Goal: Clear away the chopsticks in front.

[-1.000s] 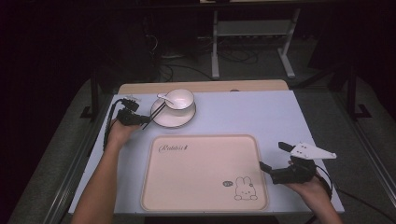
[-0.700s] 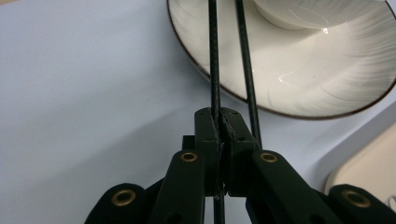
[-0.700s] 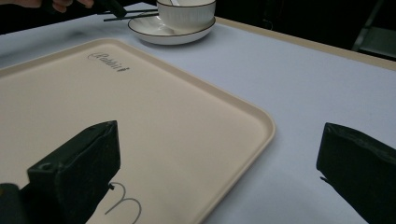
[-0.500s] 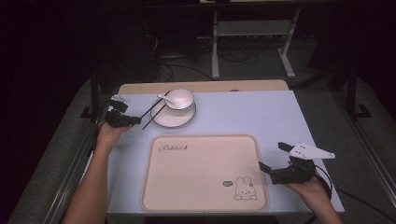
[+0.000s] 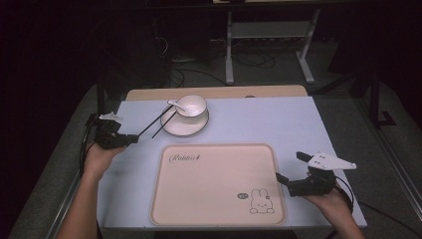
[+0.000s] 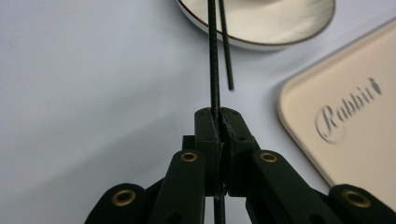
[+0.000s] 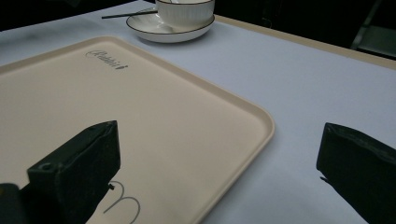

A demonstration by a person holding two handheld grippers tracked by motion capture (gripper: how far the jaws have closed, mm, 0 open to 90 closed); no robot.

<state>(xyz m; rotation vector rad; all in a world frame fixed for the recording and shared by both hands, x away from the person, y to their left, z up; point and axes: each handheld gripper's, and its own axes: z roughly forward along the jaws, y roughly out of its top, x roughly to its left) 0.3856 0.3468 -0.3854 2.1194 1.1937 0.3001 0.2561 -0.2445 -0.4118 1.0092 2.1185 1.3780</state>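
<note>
My left gripper (image 5: 133, 139) is at the table's left, shut on one black chopstick (image 5: 154, 123) that slants up toward the white bowl (image 5: 192, 105). In the left gripper view the jaws (image 6: 219, 116) pinch that chopstick (image 6: 214, 65), which runs up over the plate's (image 6: 261, 32) rim. A second chopstick (image 6: 226, 56) lies loose beside it, one end on the plate (image 5: 183, 125) and the other on the table. A white spoon (image 5: 174, 103) rests in the bowl. My right gripper (image 5: 289, 167) stands open with nothing between its jaws (image 7: 219, 144), at the right edge of the beige tray (image 5: 216, 184).
The tray (image 7: 140, 107) bears a "Rabbit" script and a rabbit drawing and carries nothing. A wooden strip (image 5: 224, 92) runs along the table's far edge. Bare table lies to the right of the plate (image 7: 163, 30) and bowl (image 7: 184, 11).
My left hand has drawn back to the left and slightly up, pulling the gripped chopstick away from the plate. The other chopstick stays. The right gripper has not moved.
</note>
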